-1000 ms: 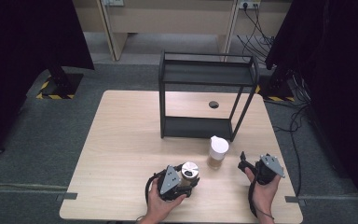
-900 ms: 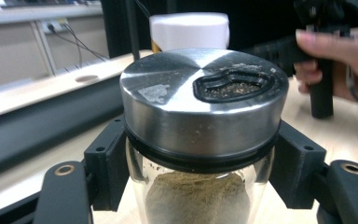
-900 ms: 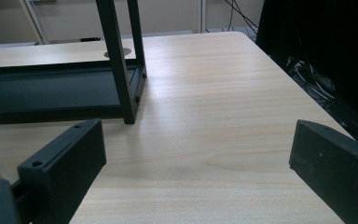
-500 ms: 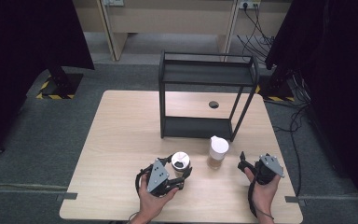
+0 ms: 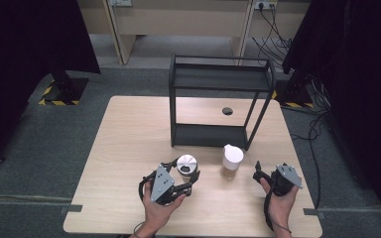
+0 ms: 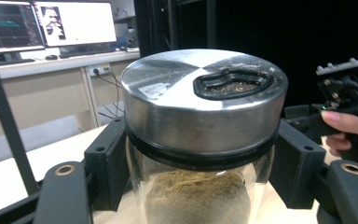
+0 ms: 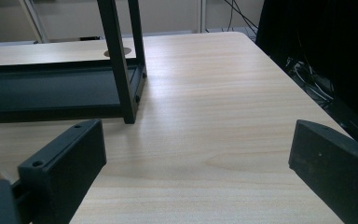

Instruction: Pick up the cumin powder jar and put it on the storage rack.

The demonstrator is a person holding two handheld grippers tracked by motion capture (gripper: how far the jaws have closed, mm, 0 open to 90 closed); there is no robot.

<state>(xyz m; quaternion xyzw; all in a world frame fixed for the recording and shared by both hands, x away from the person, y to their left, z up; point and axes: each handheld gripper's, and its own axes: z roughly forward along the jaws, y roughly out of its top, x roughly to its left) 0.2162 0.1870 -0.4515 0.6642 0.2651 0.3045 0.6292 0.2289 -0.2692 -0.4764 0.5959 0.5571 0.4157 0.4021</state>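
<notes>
Monitors (image 6: 51, 23) beyond the claw-gripped jar (image 6: 200, 140)

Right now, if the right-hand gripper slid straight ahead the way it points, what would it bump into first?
Probably nothing: the right gripper faces bare pale wooden table; the black metal shelf rack stands left of its line.

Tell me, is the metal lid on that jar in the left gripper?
On. The steel lid caps the glass jar of brownish powder.

Brushed-metal lid (image 6: 200, 100) tops a clear glass jar (image 6: 198, 193); the table (image 7: 223, 116) is pale, smooth wood grain.
</notes>
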